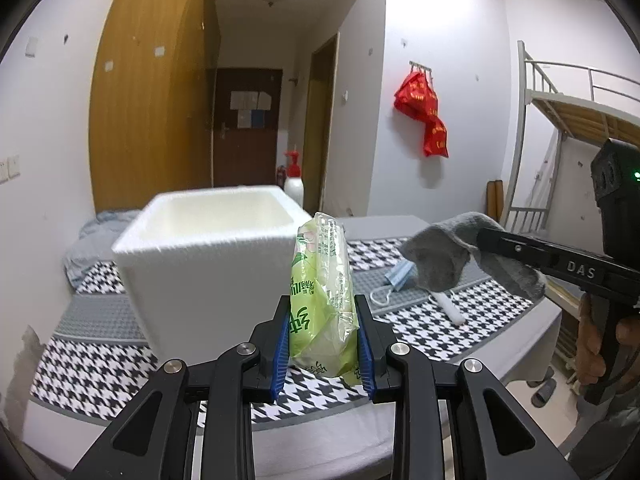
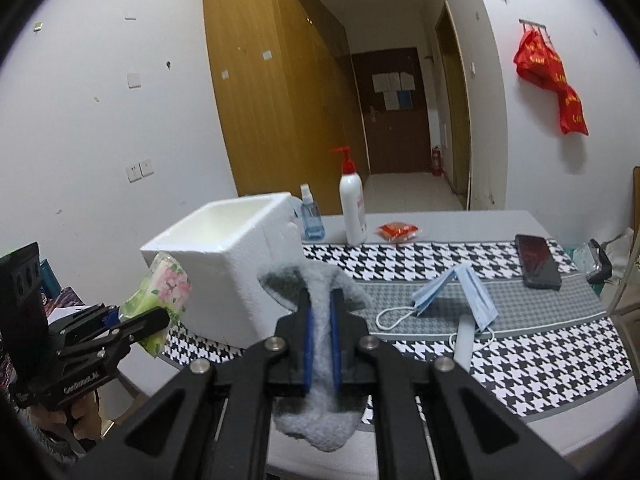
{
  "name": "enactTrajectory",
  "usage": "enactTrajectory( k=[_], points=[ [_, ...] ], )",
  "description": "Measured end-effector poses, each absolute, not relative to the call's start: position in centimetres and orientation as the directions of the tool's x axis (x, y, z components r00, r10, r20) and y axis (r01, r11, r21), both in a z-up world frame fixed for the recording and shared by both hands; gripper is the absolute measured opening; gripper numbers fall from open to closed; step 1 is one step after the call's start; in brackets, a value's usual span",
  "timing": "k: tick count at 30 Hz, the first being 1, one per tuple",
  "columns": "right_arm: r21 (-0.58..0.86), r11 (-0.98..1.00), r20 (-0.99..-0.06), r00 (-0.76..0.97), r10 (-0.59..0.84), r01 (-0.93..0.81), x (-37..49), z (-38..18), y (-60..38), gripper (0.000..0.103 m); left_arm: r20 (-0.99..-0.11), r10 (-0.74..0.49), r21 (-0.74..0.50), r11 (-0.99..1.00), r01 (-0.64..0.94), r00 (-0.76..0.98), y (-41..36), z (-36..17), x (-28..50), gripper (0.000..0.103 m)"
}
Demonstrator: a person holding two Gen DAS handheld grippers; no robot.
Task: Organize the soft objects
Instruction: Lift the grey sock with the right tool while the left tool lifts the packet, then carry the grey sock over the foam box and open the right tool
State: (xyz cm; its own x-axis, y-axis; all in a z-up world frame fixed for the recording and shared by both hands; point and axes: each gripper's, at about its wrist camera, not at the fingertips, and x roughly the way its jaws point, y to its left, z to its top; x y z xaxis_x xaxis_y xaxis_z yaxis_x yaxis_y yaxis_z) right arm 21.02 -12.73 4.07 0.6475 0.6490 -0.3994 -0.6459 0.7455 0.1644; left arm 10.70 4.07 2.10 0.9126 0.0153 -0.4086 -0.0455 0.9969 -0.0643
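My left gripper [image 1: 322,312] is shut on a green tissue pack [image 1: 324,296], held above the table's near edge just right of the white foam box [image 1: 208,264]. It also shows in the right wrist view [image 2: 160,316] with the pack [image 2: 160,288] left of the box [image 2: 240,248]. My right gripper [image 2: 320,312] is shut on a grey sock [image 2: 320,336], held above the table in front of the box. In the left wrist view the sock [image 1: 440,256] hangs from the right gripper [image 1: 484,236]. A blue face mask [image 2: 460,288] lies on the houndstooth cloth [image 2: 520,352].
A white tube [image 2: 464,340] lies by the mask. A phone [image 2: 536,260], a red packet [image 2: 398,230], a pump bottle [image 2: 352,208] and a blue spray bottle [image 2: 311,216] stand toward the back. A bunk bed [image 1: 560,120] is to the right.
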Motion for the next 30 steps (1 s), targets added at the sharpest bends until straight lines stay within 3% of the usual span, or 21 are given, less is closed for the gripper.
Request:
enactTrajectory(
  k=[13, 30],
  points=[
    [0.163, 0.72, -0.316, 0.656, 0.686, -0.675, 19.1, 6.3, -12.7, 0.01, -0.342, 0.083, 0.001, 0.996, -0.088, 0.936, 5.2, 4.4, 10.0, 0.03],
    [0.125, 0.647, -0.298, 0.593, 0.748, -0.752, 20.6, 8.3, -6.7, 0.01, -0.315, 0.238, -0.011, 0.967, -0.255, 0.919, 10.5, 4.2, 8.2, 0.03]
  ],
)
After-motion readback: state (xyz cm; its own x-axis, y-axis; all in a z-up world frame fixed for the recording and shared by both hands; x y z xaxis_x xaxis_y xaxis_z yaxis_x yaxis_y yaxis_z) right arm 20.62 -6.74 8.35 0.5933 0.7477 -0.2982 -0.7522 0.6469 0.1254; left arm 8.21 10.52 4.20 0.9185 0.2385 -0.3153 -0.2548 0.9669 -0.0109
